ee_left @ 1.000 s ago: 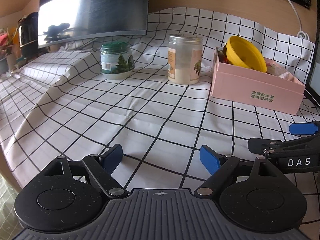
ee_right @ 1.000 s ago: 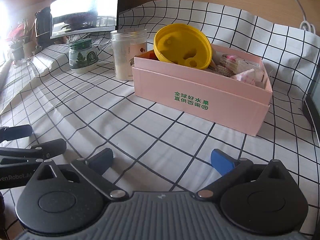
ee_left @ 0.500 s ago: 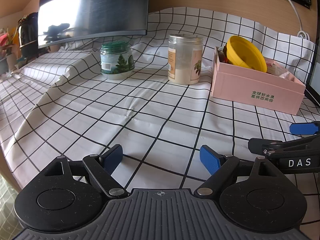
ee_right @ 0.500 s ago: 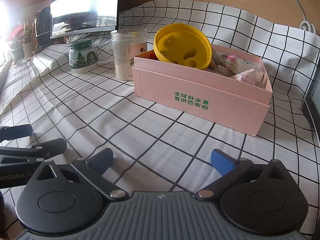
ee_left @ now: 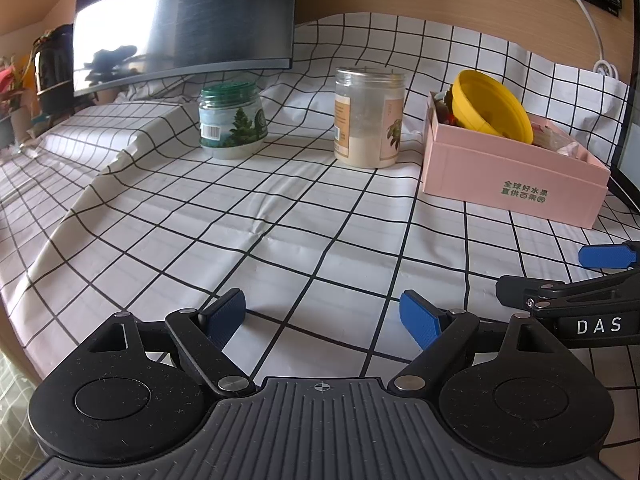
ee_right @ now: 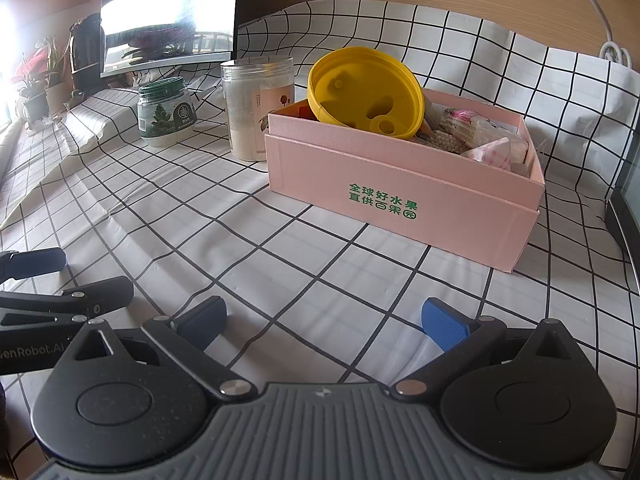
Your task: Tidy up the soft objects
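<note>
A pink box (ee_right: 400, 188) with green lettering stands on the checked cloth, also in the left wrist view (ee_left: 512, 176). It holds a yellow lid (ee_right: 366, 92) leaning upright and soft wrapped packets (ee_right: 480, 140). My left gripper (ee_left: 322, 314) is open and empty, low over the cloth near the front edge. My right gripper (ee_right: 322, 318) is open and empty, in front of the box. Each gripper shows at the edge of the other's view.
A clear jar of white powder (ee_left: 368, 116) and a green-lidded jar (ee_left: 232, 120) stand left of the box. A monitor (ee_left: 184, 20) stands behind them. The cloth (ee_left: 280, 220) rises against the wooden back wall. A white cable (ee_left: 588, 20) hangs at the right.
</note>
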